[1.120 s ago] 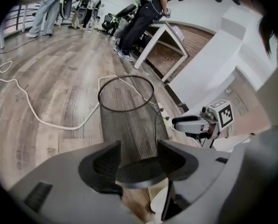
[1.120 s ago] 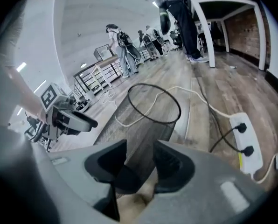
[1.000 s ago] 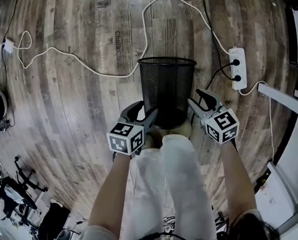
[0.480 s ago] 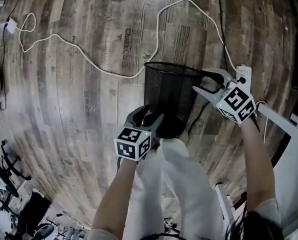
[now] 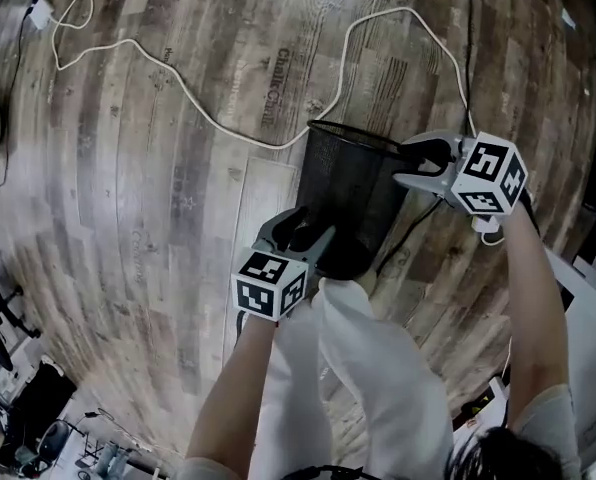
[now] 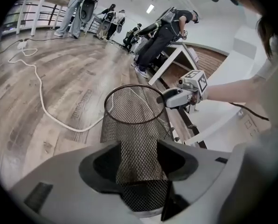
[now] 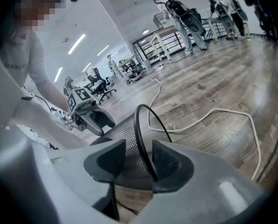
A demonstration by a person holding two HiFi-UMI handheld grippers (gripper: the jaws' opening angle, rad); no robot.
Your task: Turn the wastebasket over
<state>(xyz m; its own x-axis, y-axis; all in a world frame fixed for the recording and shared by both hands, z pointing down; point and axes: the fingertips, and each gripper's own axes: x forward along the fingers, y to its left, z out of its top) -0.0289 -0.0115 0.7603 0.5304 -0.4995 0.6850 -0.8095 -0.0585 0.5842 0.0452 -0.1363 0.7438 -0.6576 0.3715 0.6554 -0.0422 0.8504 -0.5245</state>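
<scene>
Left gripper view, left tool point(image 6: 137, 158) parted, wastebasket point(image 6: 135, 113) just beyond

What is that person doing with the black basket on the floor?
A person holds a claw in each hand and works on a black mesh wastebasket standing on the wooden floor. The left claw sits open down by the basket's bottom part. The right claw is up at the rim, closing with the rim wire between its jaws. The basket is not turned over yet.
</scene>
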